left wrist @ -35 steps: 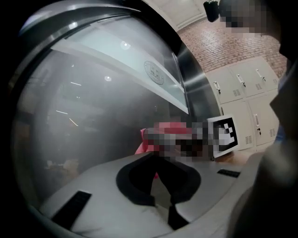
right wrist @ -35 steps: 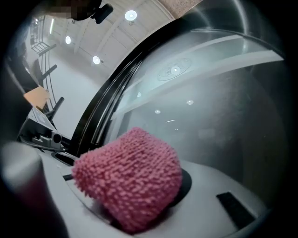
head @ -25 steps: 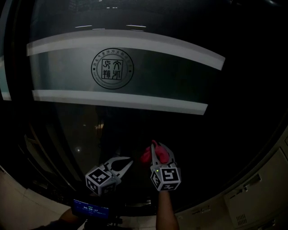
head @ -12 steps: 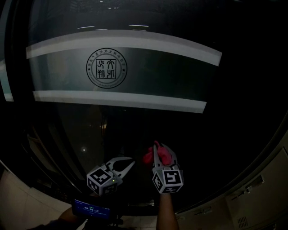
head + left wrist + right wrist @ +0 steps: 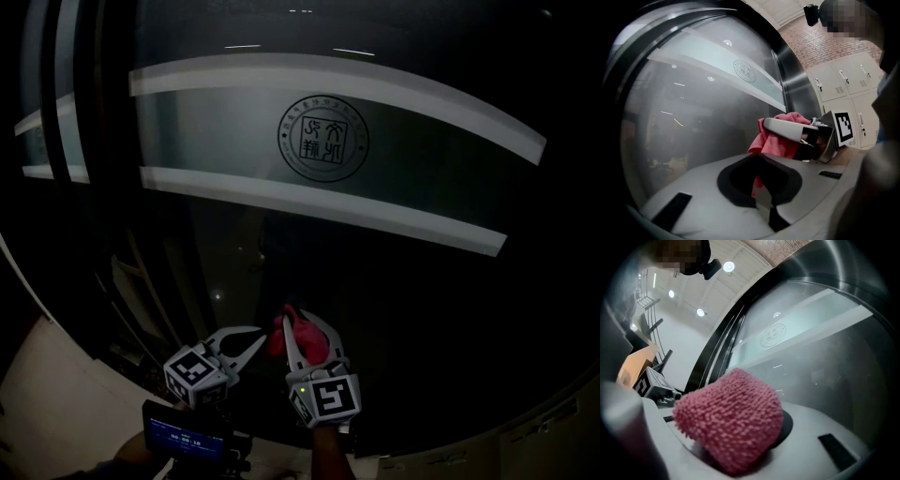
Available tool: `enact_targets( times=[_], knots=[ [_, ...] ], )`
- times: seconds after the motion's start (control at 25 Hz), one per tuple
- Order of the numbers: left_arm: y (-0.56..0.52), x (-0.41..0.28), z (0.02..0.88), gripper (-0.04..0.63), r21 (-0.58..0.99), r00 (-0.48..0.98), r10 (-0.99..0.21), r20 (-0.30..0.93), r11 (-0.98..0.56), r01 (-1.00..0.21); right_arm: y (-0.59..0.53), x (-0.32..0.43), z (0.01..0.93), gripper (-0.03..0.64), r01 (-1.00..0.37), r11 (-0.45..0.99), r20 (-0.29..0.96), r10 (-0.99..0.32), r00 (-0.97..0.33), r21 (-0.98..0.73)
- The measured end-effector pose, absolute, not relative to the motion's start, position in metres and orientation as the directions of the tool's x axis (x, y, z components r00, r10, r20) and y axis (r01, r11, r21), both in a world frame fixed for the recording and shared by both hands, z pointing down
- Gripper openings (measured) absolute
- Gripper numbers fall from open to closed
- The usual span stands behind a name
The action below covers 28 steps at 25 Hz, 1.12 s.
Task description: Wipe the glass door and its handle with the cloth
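Observation:
The dark glass door (image 5: 394, 281) fills the head view, with two frosted bands and a round seal (image 5: 323, 139) between them. My right gripper (image 5: 302, 326) is shut on a pink knobbly cloth (image 5: 280, 335), low on the pane and close to the glass. In the right gripper view the cloth (image 5: 731, 423) bulges out over the jaws and hides them. My left gripper (image 5: 247, 339) hovers just left of it, open and holding nothing. From the left gripper view the cloth (image 5: 780, 143) shows in the right gripper (image 5: 792, 130). I cannot make out a handle.
A dark vertical door frame (image 5: 103, 187) runs down the left of the pane, with pale floor (image 5: 52, 394) below it. A small lit screen (image 5: 183, 436) sits under the left gripper. Pale lockers (image 5: 843, 89) and a brick wall (image 5: 820, 44) stand behind me.
The seal and bands have shifted to the right in the head view, and the door frame has come in at left. Both grippers sit slightly lower and further left, cloth still held.

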<state>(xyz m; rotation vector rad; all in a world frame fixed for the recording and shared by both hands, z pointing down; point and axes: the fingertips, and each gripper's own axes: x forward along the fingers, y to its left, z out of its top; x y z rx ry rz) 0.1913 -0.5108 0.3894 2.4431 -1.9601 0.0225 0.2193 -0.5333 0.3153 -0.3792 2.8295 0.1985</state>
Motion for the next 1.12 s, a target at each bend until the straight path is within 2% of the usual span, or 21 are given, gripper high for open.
enact_targets(
  times=[0.12, 0.32, 0.56, 0.68, 1.12],
  knots=[
    [-0.479, 0.157, 0.389, 0.011, -0.012, 0.188, -0.982, 0.003, -0.188, -0.982, -0.496, 0.188, 0.324, 0.057, -0.246, 0.966, -0.293, -0.211, -0.933, 0.086],
    [-0.411, 0.106, 0.374, 0.011, -0.023, 0.210, -0.977, -0.032, -0.210, -0.977, -0.427, 0.137, 0.335, 0.057, -0.273, 0.960, -0.305, -0.241, -0.921, 0.067],
    [-0.311, 0.011, 0.390, 0.011, -0.003, 0.226, -0.974, -0.003, -0.226, -0.974, -0.335, 0.067, 0.363, 0.057, -0.342, 0.939, -0.275, -0.320, -0.907, 0.034],
    [-0.272, -0.025, 0.392, 0.011, -0.028, 0.211, -0.977, 0.009, -0.211, -0.977, -0.293, 0.039, 0.360, 0.057, -0.327, 0.945, -0.229, -0.317, -0.920, 0.006],
    [-0.206, -0.058, 0.377, 0.011, -0.027, 0.180, -0.984, -0.014, -0.180, -0.983, -0.226, -0.003, 0.341, 0.057, -0.289, 0.955, -0.263, -0.264, -0.928, 0.063]
  ],
)
